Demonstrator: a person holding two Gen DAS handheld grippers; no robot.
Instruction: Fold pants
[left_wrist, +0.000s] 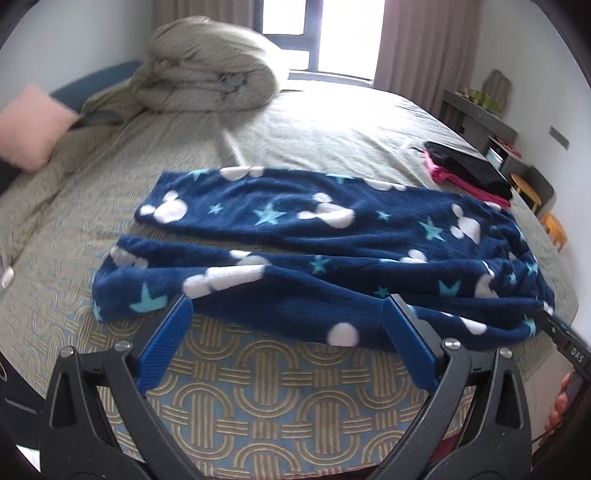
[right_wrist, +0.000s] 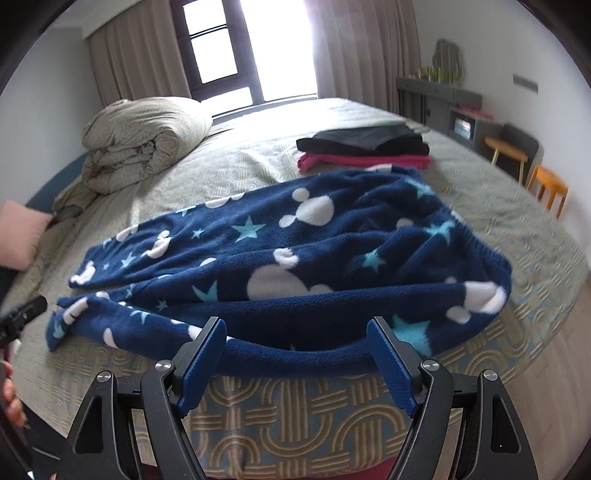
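Navy fleece pants (left_wrist: 325, 254) with white mouse heads and teal stars lie spread across the patterned bedspread, legs toward the left, waistband at the right. They also show in the right wrist view (right_wrist: 295, 266). My left gripper (left_wrist: 288, 306) is open, its blue fingers at the near edge of the closer leg, holding nothing. My right gripper (right_wrist: 295, 328) is open at the near hem by the waist end, holding nothing. The right gripper's black tip (left_wrist: 565, 339) shows at the pants' right corner in the left wrist view.
A rolled beige duvet (left_wrist: 210, 66) lies at the bed's far left. A pink pillow (left_wrist: 29, 125) is at the left. Folded black and pink clothes (right_wrist: 364, 149) are stacked at the far right. Orange stools (right_wrist: 546, 184) and a grey cabinet (right_wrist: 439, 96) stand beyond the bed.
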